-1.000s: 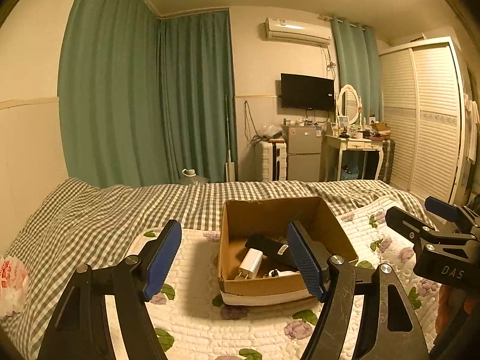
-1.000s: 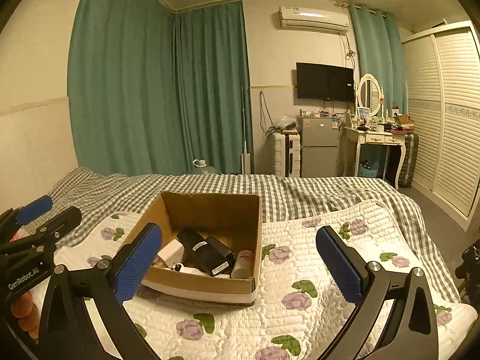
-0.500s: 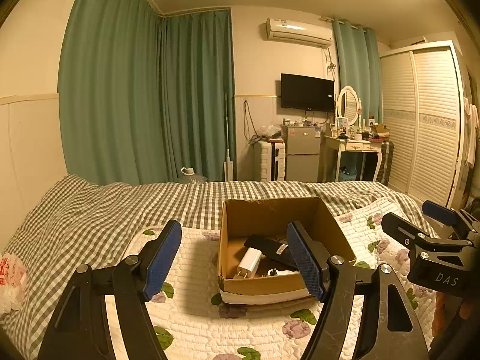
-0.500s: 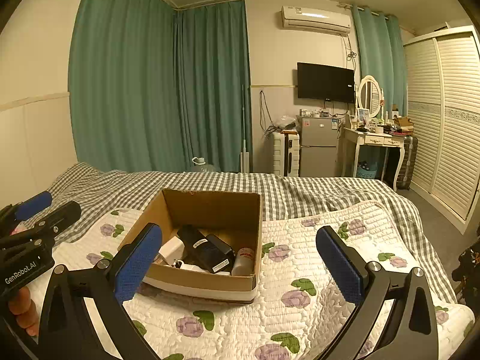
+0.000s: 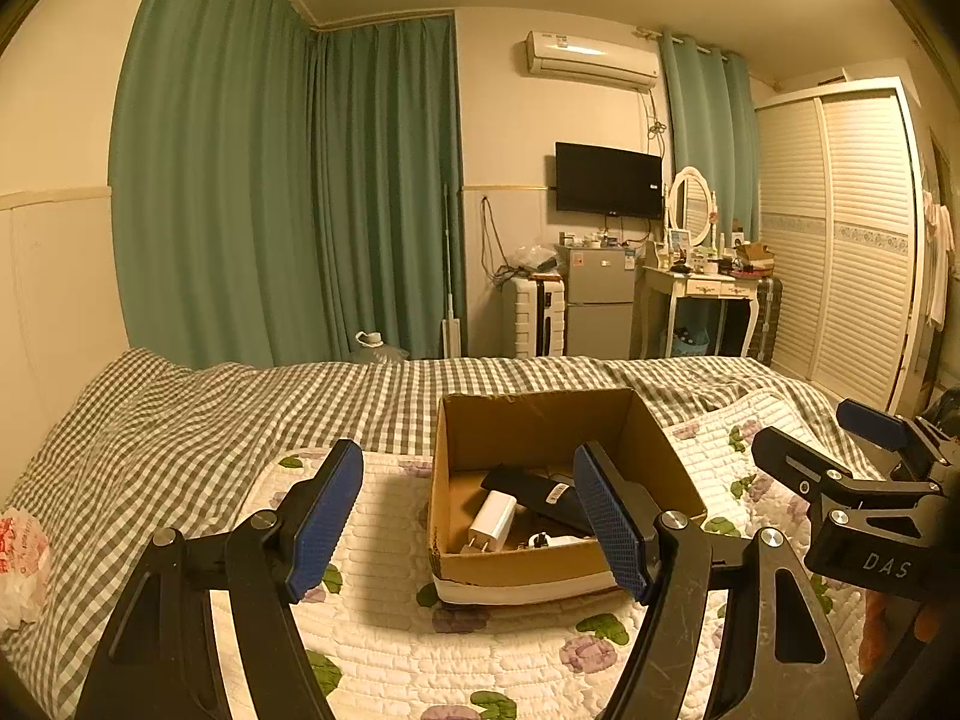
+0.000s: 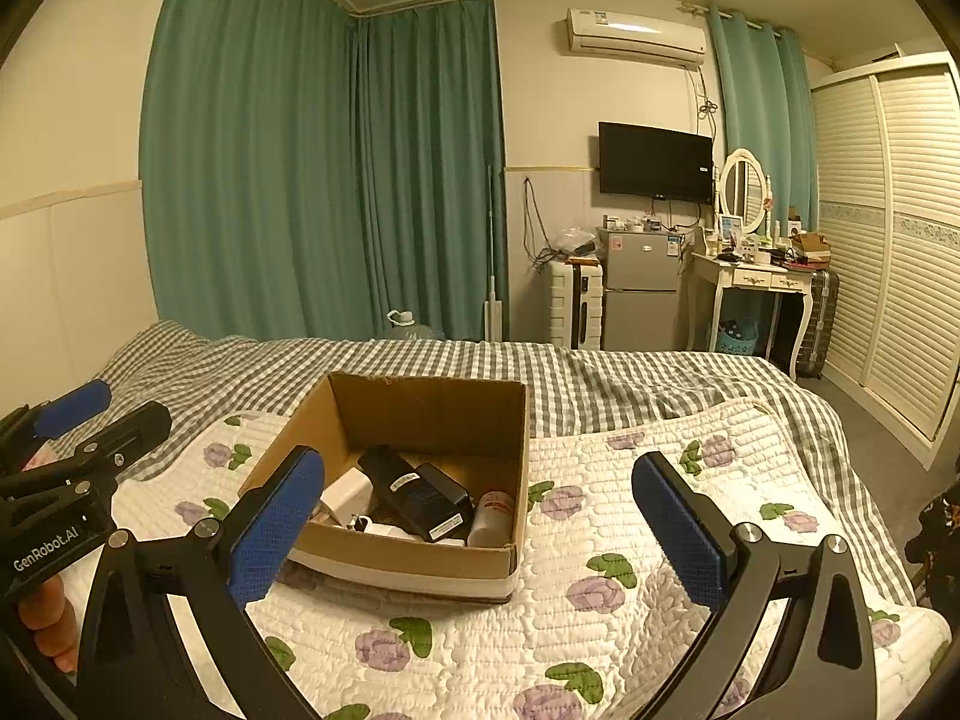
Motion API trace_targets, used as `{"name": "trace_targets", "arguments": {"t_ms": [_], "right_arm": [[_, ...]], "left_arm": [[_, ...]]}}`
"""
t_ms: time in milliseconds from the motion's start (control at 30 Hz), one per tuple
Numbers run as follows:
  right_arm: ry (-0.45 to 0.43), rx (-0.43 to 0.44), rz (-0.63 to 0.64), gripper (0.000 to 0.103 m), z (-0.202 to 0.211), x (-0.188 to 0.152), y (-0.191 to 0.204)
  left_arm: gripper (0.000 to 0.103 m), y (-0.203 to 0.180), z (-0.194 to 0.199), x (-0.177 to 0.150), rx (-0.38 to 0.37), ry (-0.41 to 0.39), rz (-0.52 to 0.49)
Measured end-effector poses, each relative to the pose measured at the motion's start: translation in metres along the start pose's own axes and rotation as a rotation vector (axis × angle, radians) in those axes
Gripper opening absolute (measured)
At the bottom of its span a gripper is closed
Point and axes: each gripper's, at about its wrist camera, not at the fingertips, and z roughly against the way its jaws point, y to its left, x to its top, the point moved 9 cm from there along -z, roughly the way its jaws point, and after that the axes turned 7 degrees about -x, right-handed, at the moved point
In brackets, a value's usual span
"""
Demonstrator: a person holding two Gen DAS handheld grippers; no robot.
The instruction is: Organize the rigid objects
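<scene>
An open cardboard box (image 5: 540, 420) (image 6: 420, 402) sits on the flowered quilt on the bed. Inside lie a white charger plug (image 5: 492, 523) (image 6: 345, 491), a black rectangular device (image 5: 528, 489) (image 6: 420, 495) and a small white bottle (image 6: 492, 510). My left gripper (image 5: 471, 519) is open and empty, held above the quilt in front of the box. My right gripper (image 6: 480, 531) is open and empty, held in front of the box to its right. Each gripper shows at the edge of the other's view.
The checked bedspread (image 5: 210, 414) covers the far half of the bed. A crumpled plastic bag (image 5: 18, 564) lies at the left edge. Beyond the bed stand green curtains, a small fridge (image 6: 639, 294), a dressing table (image 6: 756, 288) and a wardrobe.
Both grippers have drawn back and risen slightly, so the box sits a little lower and farther in each view. Both stay open and empty.
</scene>
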Motion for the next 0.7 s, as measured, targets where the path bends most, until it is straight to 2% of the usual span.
{"name": "trace_targets", "arguments": {"t_ms": [700], "right_arm": [[0.014,0.000,-0.002,0.103,-0.0020,-0.0057,0.0000]], "left_arm": [[0.076,0.0002,0.0011,-0.0009,0.006,-0.001,-0.001]]}}
